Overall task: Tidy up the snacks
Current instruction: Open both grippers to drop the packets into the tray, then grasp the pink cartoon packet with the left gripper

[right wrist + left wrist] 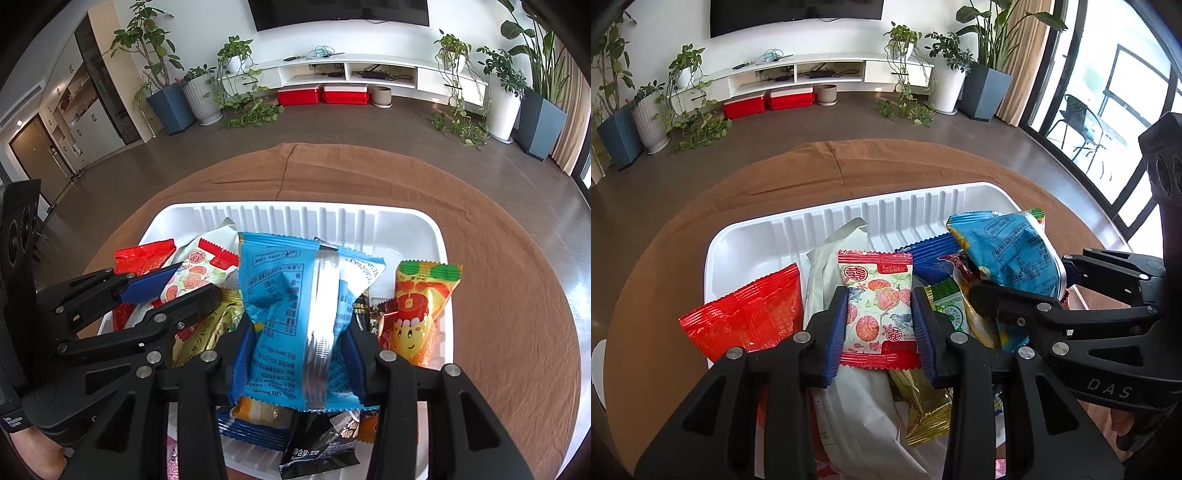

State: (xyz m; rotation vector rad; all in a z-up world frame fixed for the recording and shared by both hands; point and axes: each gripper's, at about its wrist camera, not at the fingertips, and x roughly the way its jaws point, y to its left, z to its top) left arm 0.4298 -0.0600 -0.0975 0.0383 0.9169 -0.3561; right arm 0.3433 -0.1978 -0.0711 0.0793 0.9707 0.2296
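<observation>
White plastic tray (738, 236) on the brown surface (683, 266) holds the snacks, where the left gripper (879, 325) grips a floral red-edged packet (875, 306) at centre frame, long axis upright, and the right gripper (299, 347) grips a blue packet (295, 314), also upright, seam facing the camera.

black hand-held gripper (880, 325), blue ribbed pads (837, 332), silver rivets, "das" lettering.
</observation>
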